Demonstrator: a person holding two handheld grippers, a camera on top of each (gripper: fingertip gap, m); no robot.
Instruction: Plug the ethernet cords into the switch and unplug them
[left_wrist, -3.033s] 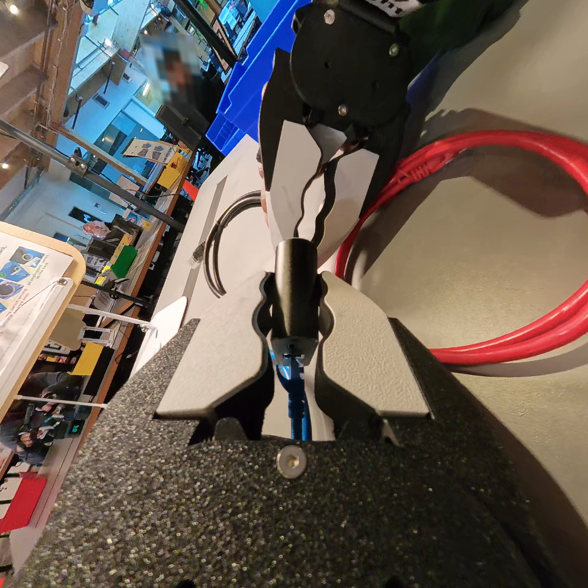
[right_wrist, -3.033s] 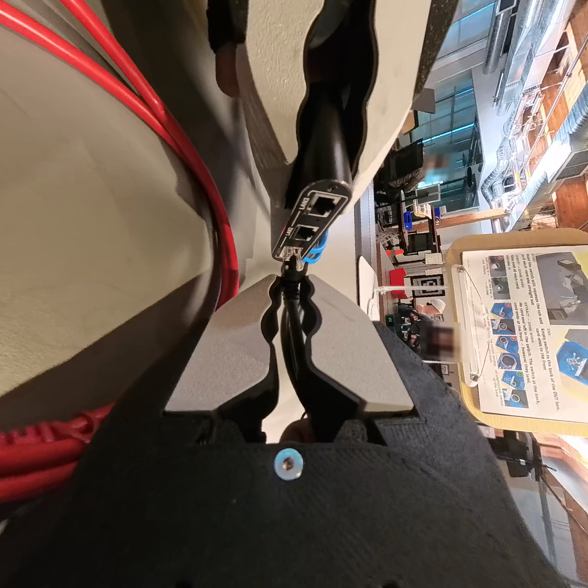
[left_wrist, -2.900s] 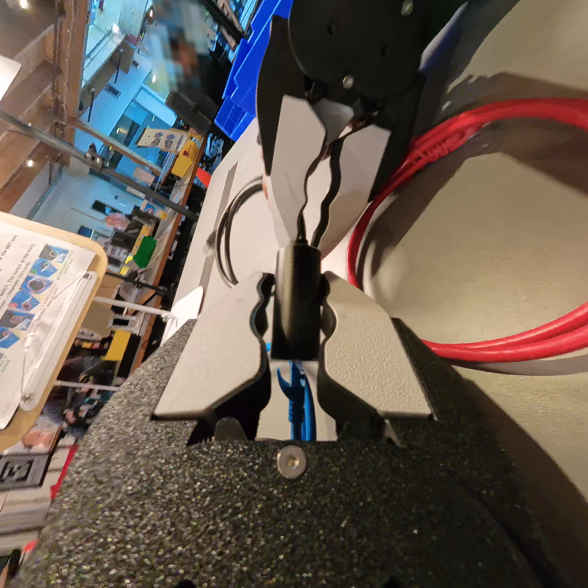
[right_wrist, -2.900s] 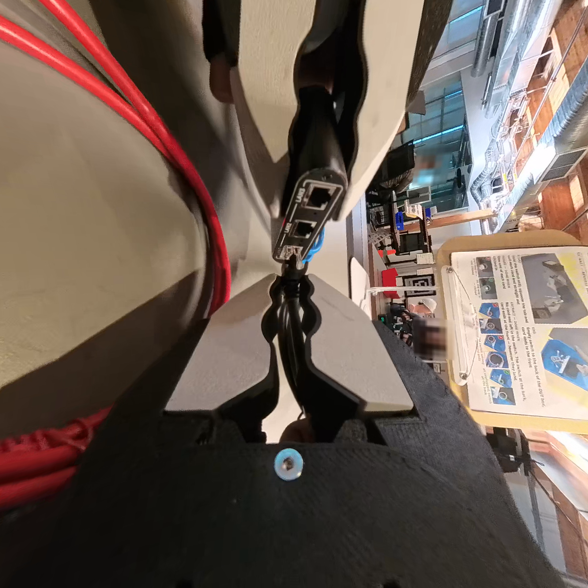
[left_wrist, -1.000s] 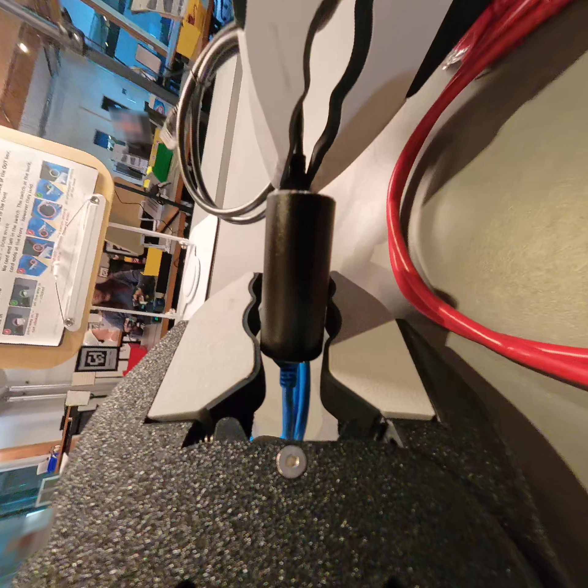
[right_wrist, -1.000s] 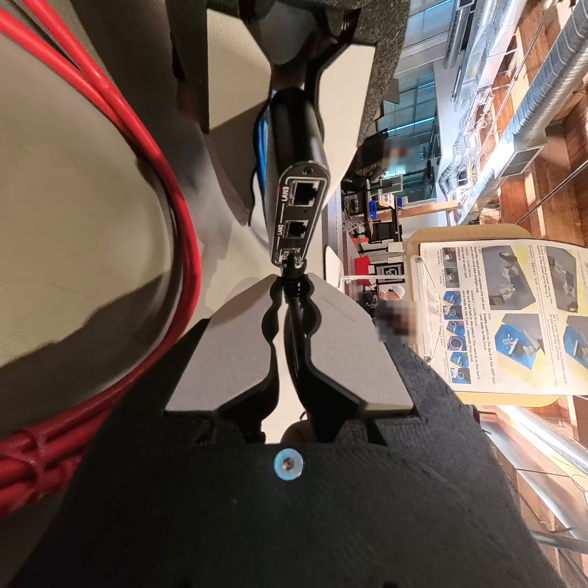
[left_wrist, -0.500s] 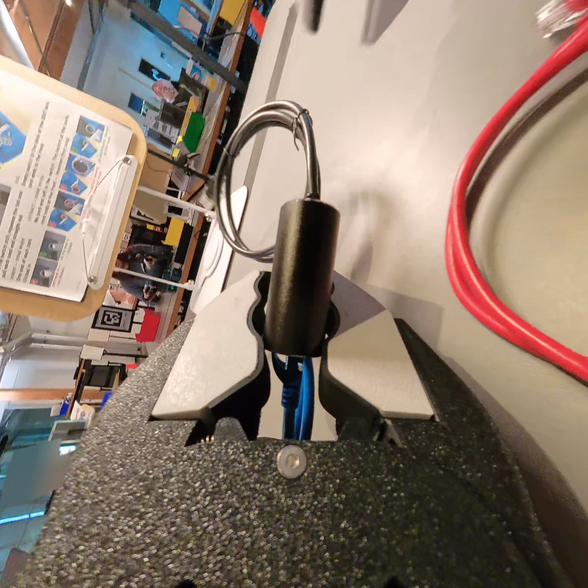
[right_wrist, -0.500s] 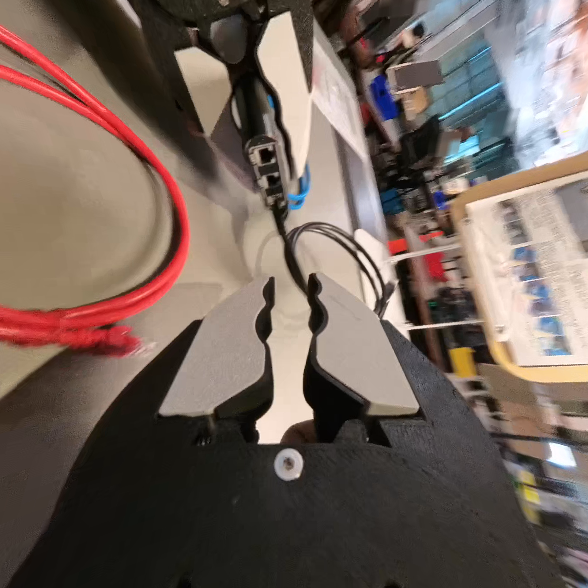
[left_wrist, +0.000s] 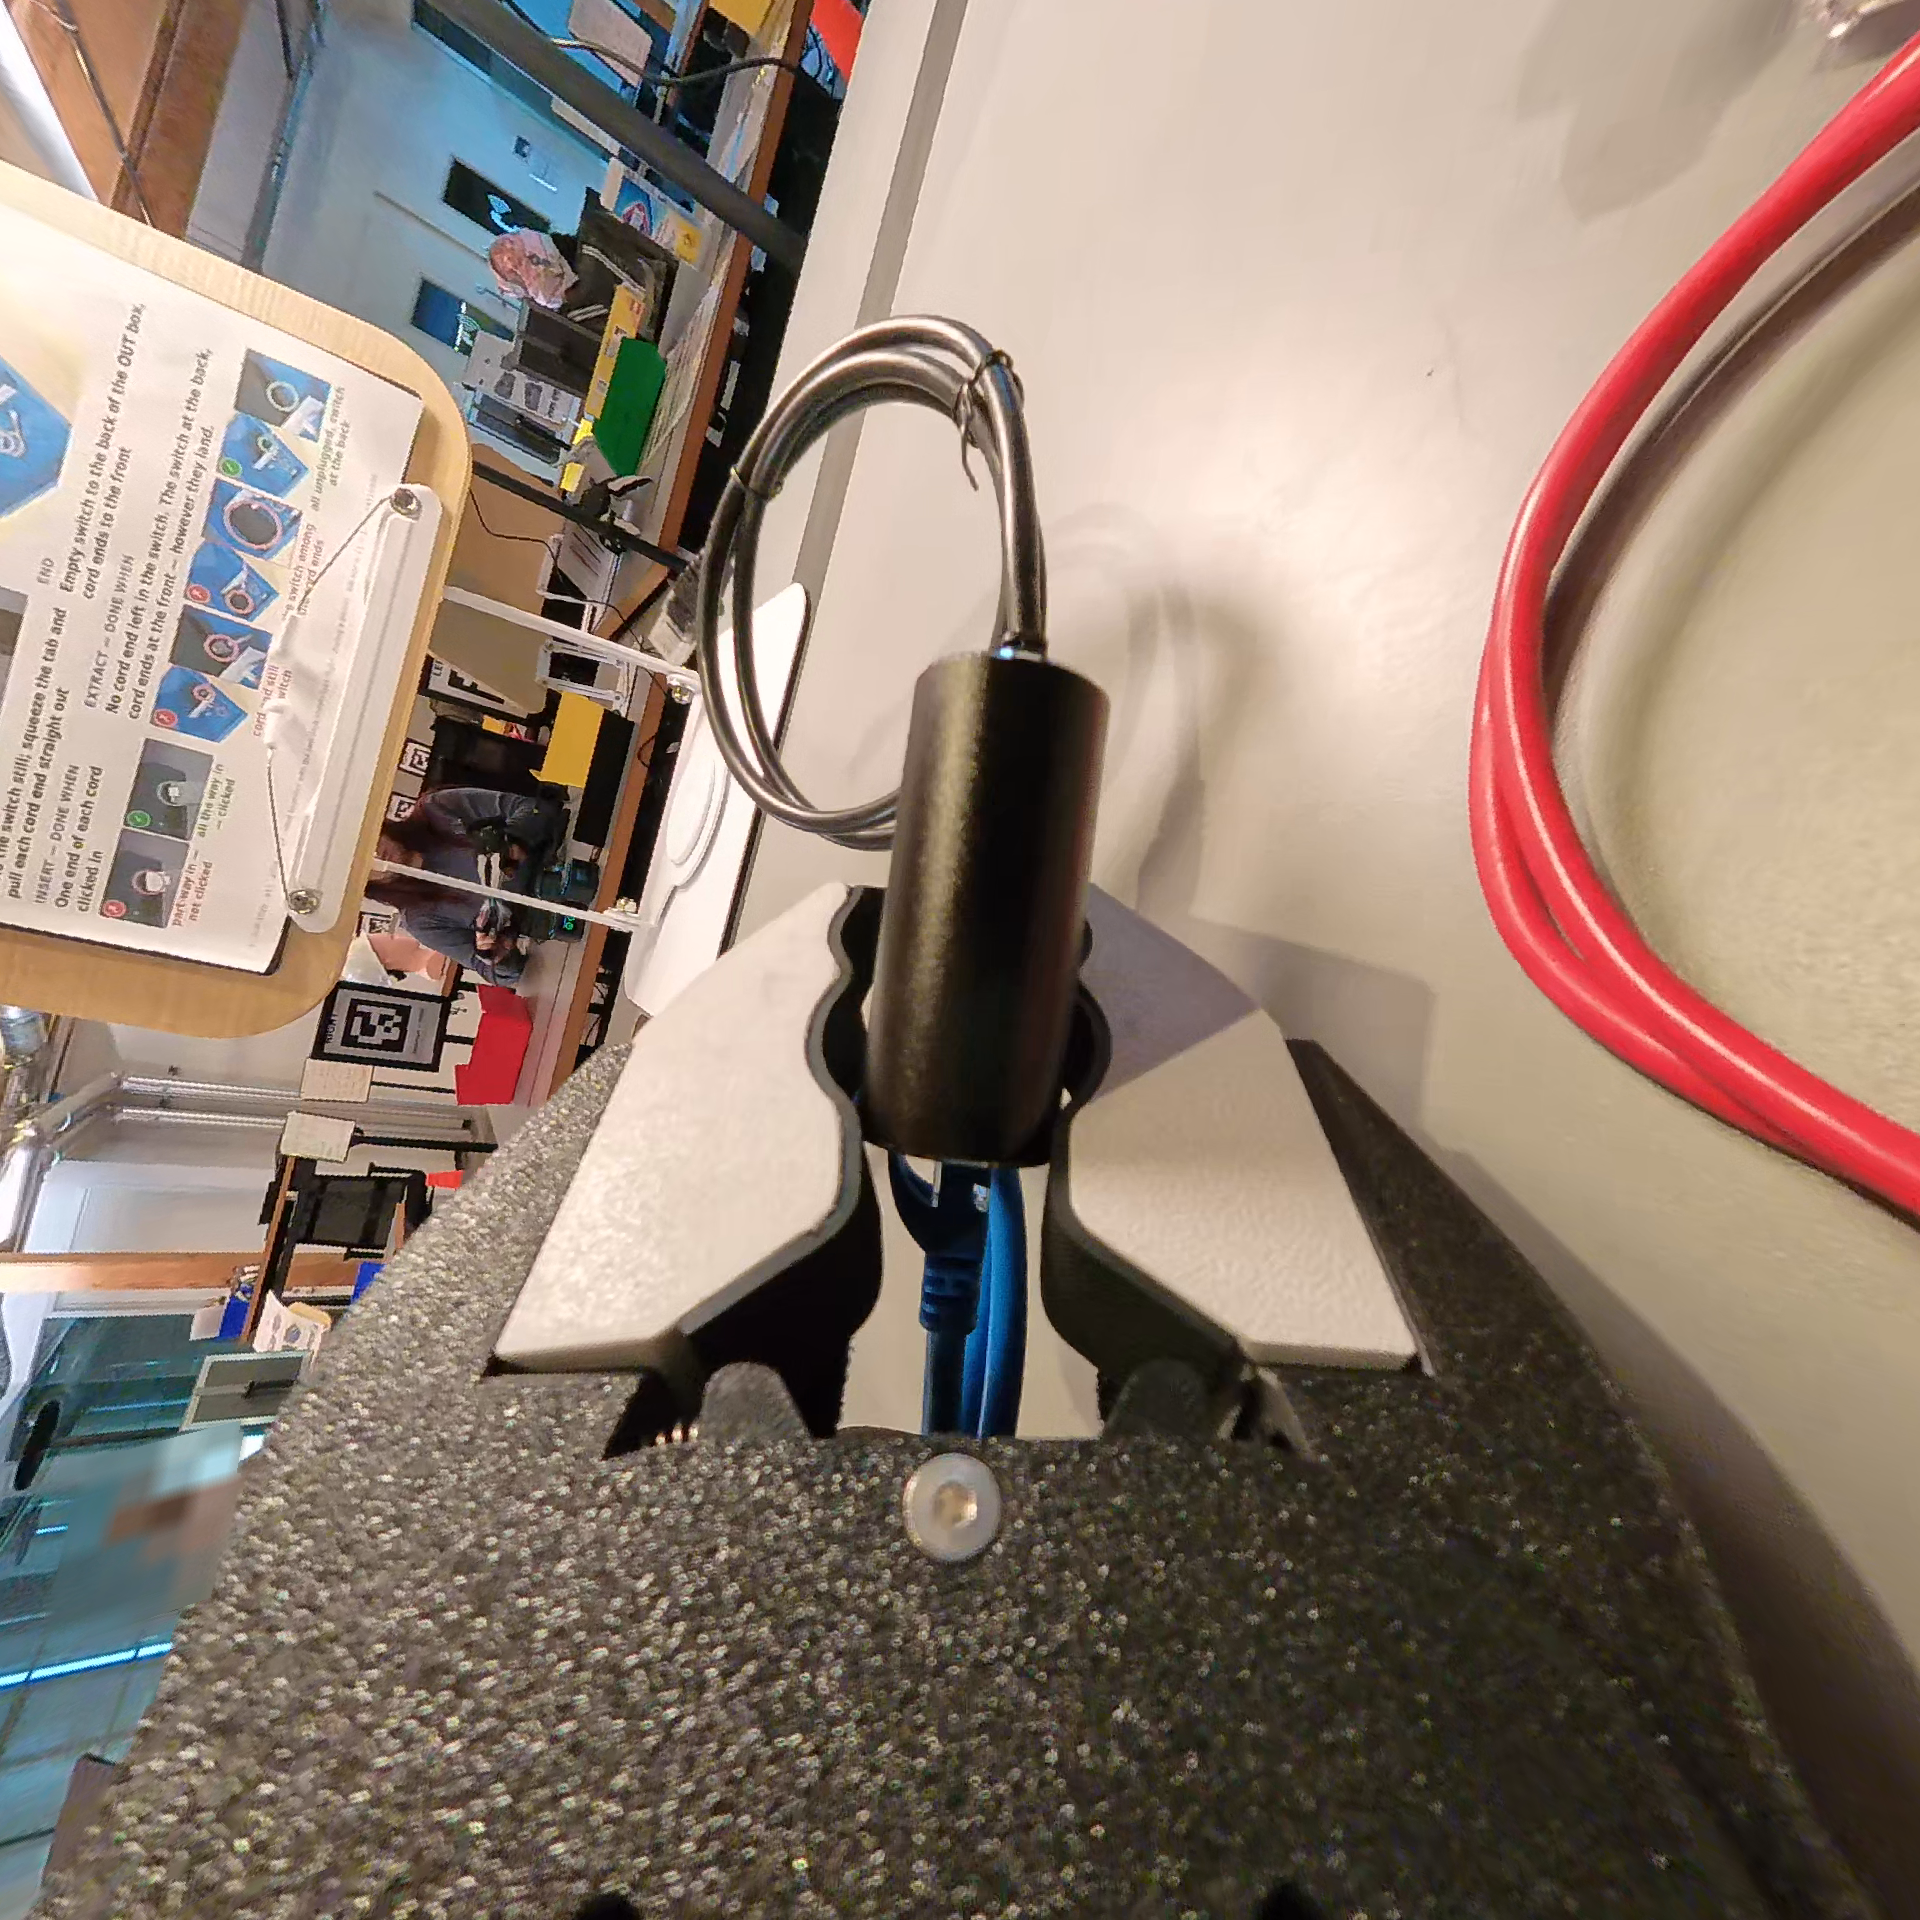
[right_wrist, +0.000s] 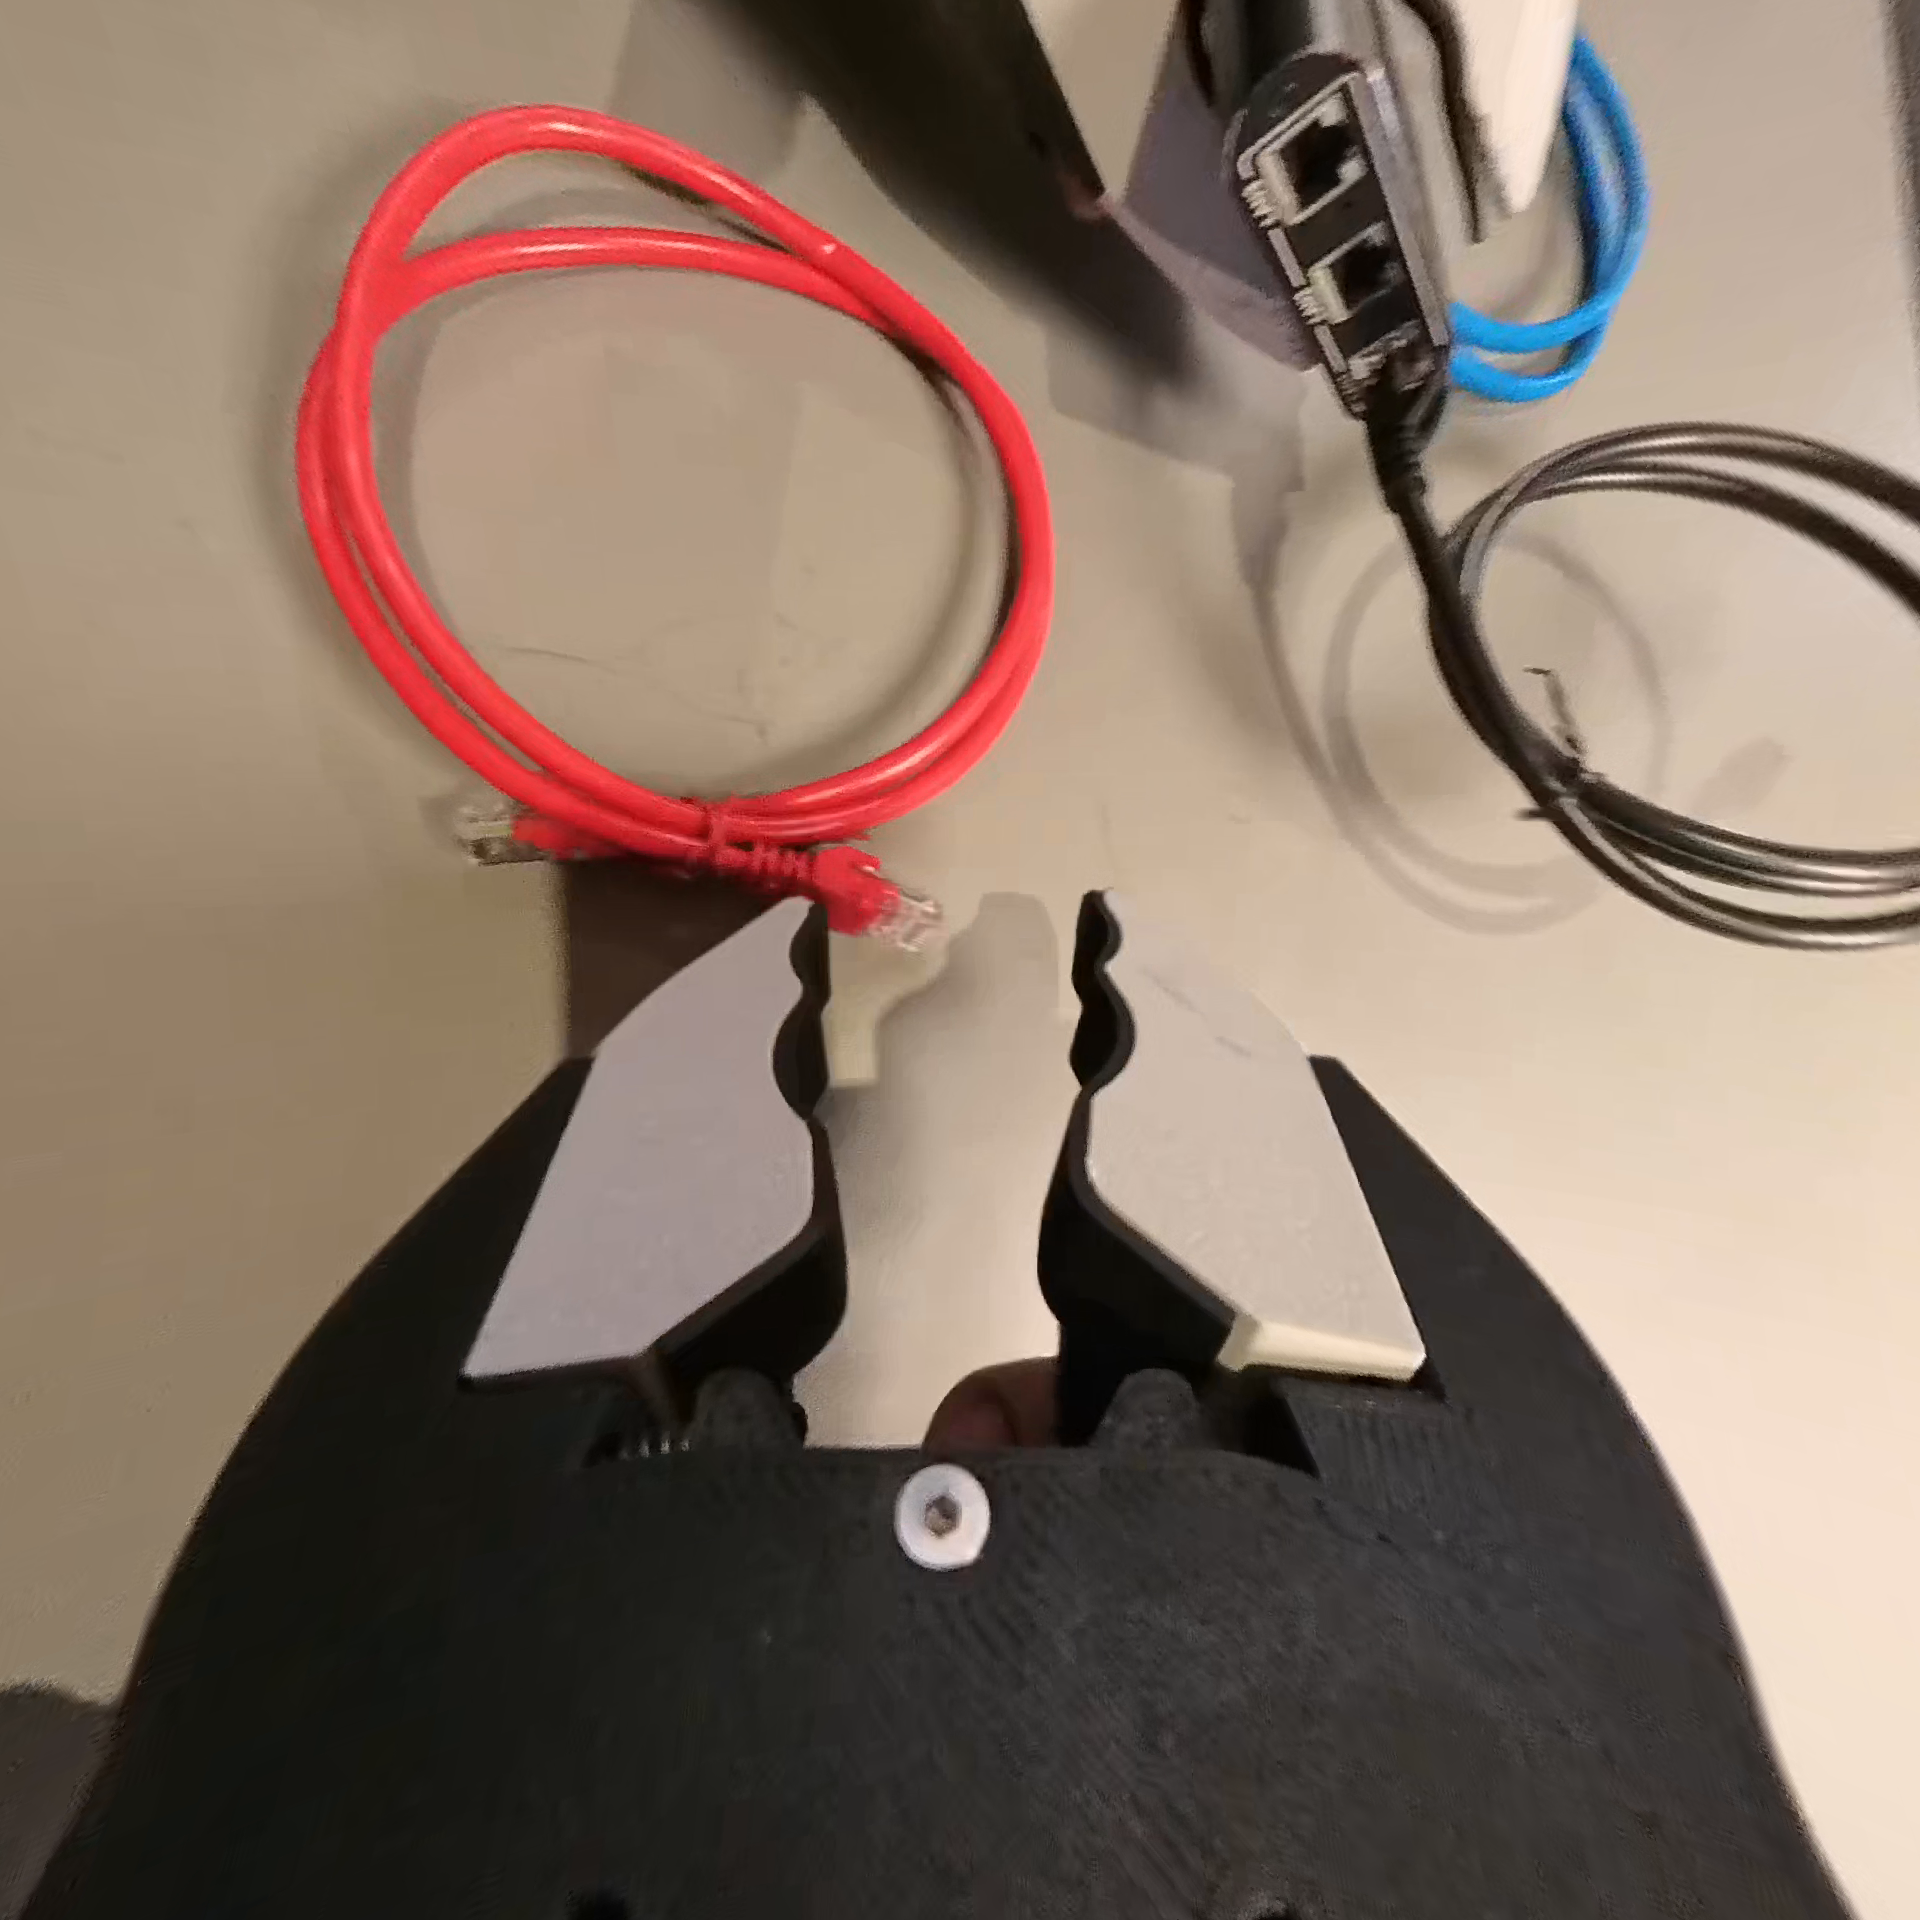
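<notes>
R gripper (right_wrist: 956, 914) has let go of the black cord (right_wrist: 1704, 790), now plugged in, jaws spread just by the red cord (right_wrist: 665, 520) plug, while L gripper (left_wrist: 961, 997) stays pinching the switch (left_wrist: 982, 894) above the table: red's next, prob.

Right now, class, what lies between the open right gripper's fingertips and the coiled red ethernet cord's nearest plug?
In the right wrist view, nothing: only bare beige table separates the right gripper from the red cord's plug.

A pale table (right_wrist: 1558, 1143) bears a coiled red cord (right_wrist: 665, 520).
</notes>
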